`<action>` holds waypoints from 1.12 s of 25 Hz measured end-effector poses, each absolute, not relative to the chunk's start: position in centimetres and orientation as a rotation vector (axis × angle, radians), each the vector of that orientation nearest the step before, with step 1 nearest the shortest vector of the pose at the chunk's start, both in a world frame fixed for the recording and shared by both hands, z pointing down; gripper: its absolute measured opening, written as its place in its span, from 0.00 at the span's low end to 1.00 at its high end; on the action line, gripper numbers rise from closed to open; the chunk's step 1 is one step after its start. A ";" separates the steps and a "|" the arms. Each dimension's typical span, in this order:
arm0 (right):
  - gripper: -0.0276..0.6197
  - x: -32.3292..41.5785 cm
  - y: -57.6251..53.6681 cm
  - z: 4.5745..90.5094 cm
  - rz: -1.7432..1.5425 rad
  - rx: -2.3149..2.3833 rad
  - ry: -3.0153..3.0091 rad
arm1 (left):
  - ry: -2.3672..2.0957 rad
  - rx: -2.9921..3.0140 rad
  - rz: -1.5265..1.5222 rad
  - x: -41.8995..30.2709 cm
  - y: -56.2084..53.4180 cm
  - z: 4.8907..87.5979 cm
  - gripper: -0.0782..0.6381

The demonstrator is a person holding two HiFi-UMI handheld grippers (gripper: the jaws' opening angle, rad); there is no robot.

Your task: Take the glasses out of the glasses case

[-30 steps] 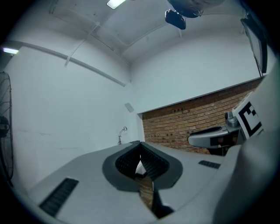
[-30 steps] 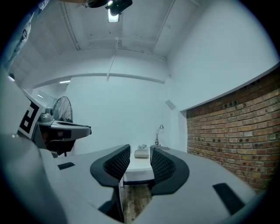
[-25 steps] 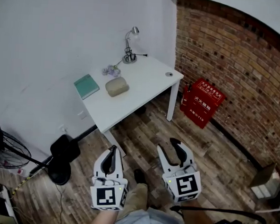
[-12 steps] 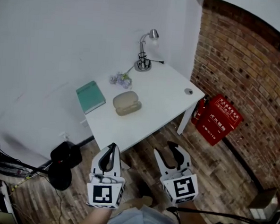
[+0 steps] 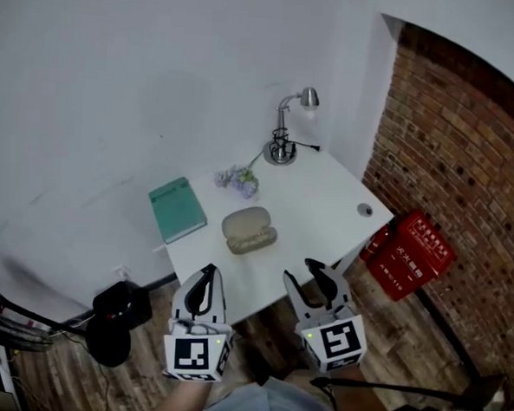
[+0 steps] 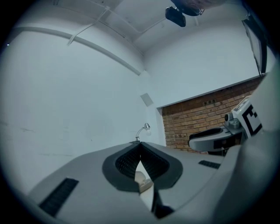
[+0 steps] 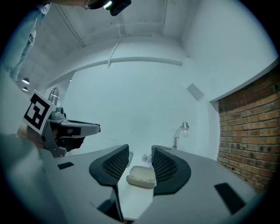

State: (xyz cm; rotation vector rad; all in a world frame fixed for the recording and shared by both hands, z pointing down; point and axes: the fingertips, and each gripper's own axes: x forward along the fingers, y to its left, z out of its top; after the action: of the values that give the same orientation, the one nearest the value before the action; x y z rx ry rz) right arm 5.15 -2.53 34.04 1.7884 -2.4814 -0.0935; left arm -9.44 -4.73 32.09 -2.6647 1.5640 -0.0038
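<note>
A beige glasses case lies shut in the middle of the white table. Both grippers are level at the table's near edge, short of the case. My left gripper is shut and empty; in the left gripper view its jaws meet at the tips, and the case shows through the gap below. My right gripper stands open with its jaws closing a little, nothing between them. In the right gripper view the case lies well beyond the right gripper.
On the table are a teal book, a small bunch of flowers, a desk lamp and a small round object. A red box stands by the brick wall. Black gear sits on the floor at left.
Both grippers have moved forward together to the table's near edge. The table and the case now lie much closer. The case has not moved.
</note>
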 end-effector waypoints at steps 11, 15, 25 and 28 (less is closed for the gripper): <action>0.30 5.3 -11.4 33.5 -0.123 1.642 -2.553 | 1.699 -2.596 0.004 -10.6 -11.0 32.5 0.12; 0.28 5.0 -15.1 35.1 -0.115 1.508 -2.569 | 1.781 -2.555 -0.008 -10.8 -13.6 32.7 0.12; 0.24 4.4 -22.5 40.2 -0.018 1.212 -2.584 | 1.997 -2.474 -0.058 -11.2 -18.5 34.9 0.12; 0.24 4.0 -24.3 42.0 -0.007 1.131 -2.580 | 2.050 -2.458 -0.079 -11.5 -19.7 36.0 0.12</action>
State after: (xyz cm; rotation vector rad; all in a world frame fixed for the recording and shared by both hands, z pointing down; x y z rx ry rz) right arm 4.05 -24.25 42.04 1.1306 -2.5799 -0.0072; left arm -11.50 -19.73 35.95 -2.4578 2.0500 -0.0788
